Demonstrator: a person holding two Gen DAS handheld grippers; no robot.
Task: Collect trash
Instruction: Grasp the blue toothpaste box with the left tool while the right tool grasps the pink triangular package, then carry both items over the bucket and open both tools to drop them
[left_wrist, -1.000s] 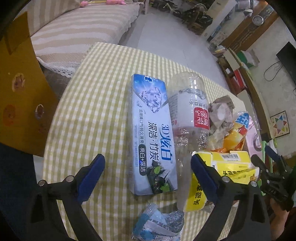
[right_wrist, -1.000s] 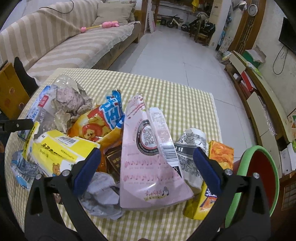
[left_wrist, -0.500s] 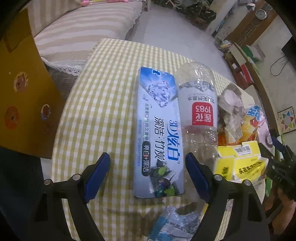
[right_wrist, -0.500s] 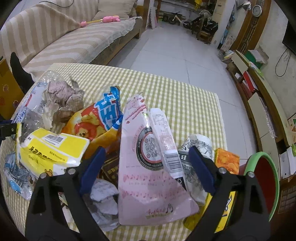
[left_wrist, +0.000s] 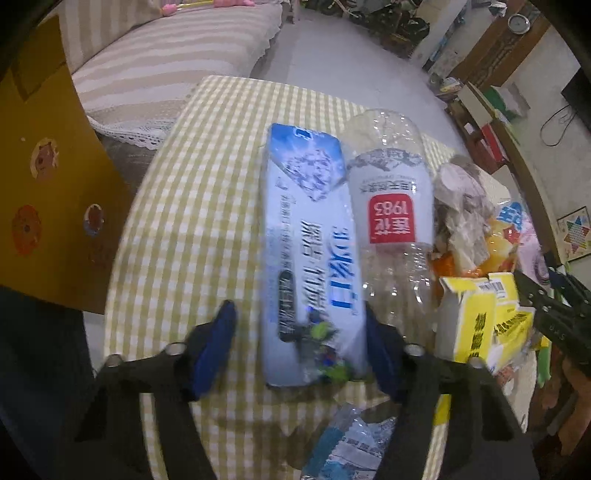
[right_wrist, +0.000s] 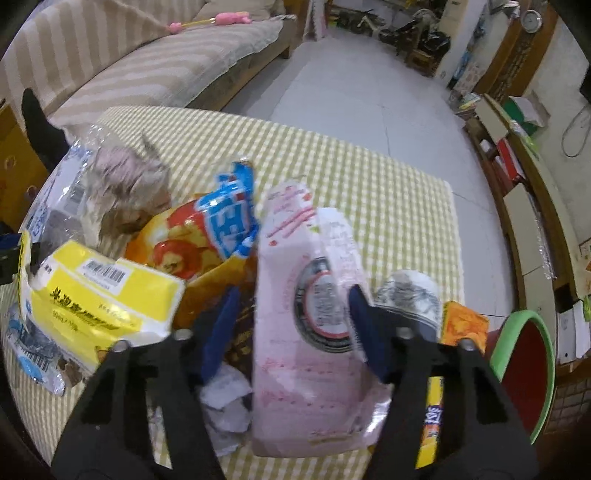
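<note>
blue-white toothpaste box (left_wrist: 310, 258) between closing left hand-held gripper (left_wrist: 299, 339); pink pouch (right_wrist: 306, 325) between closing right hand-held gripper (right_wrist: 291, 325)

The bottle (left_wrist: 391, 206) lying on the tabletop carries a red label with "1983" in white, seen upside down. The blue toothpaste box (left_wrist: 310, 251) beside it shows "3D" and large Chinese characters too blurred to read. The yellow pack (right_wrist: 96, 295) bears a barcode and black Chinese print. The pink pouch (right_wrist: 310, 314) has a round seal, unreadable.
</note>
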